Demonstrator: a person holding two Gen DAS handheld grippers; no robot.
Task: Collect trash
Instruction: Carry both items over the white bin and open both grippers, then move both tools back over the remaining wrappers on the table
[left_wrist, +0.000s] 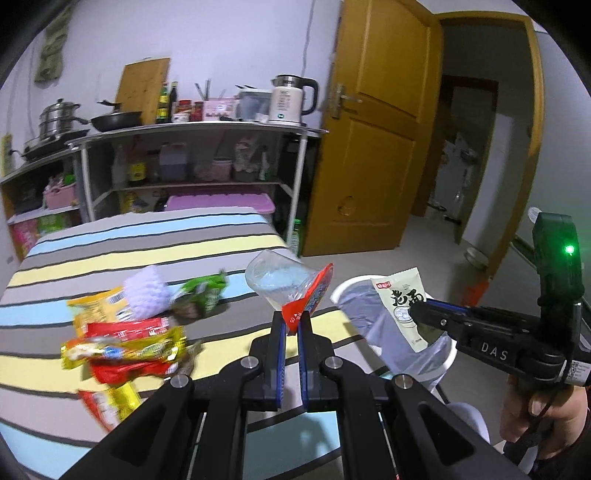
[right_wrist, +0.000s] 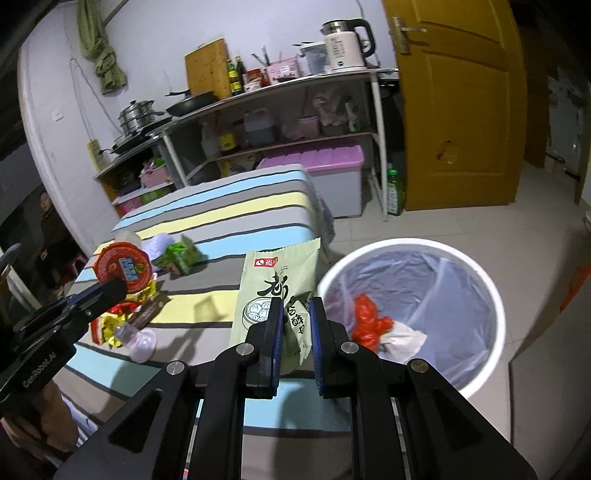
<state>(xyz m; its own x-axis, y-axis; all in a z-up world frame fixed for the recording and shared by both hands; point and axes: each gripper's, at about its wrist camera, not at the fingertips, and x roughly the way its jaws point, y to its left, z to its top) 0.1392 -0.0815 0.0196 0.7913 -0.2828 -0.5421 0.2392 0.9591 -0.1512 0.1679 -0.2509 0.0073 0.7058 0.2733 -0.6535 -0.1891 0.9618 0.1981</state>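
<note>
The white bin (right_wrist: 476, 280) stands on the floor just right of the right gripper (right_wrist: 294, 314). It has a clear liner, and inside lie a crumpled red wrapper (right_wrist: 369, 321) and a piece of white paper (right_wrist: 404, 338). The right gripper is clenched on a pale green snack packet (right_wrist: 275, 284), which stands up between its fingers, left of the bin rim. The left gripper (left_wrist: 291, 323) is closed on the peeled red lid of a clear plastic cup (left_wrist: 280, 280); the cup tilts in the air ahead of its fingers, above the table edge.

The table (left_wrist: 147, 236) has a striped cloth in grey, blue and yellow. To the left of the left gripper, more trash lies on it: red and yellow wrappers (left_wrist: 125, 347), a white foam net (left_wrist: 146, 297) and a green packet (left_wrist: 203, 291). Behind the table, a metal shelf (left_wrist: 207, 129) carries a kettle (left_wrist: 291, 98), bottles and pans. A yellow wooden door (left_wrist: 376, 129) stands open on the right.
</note>
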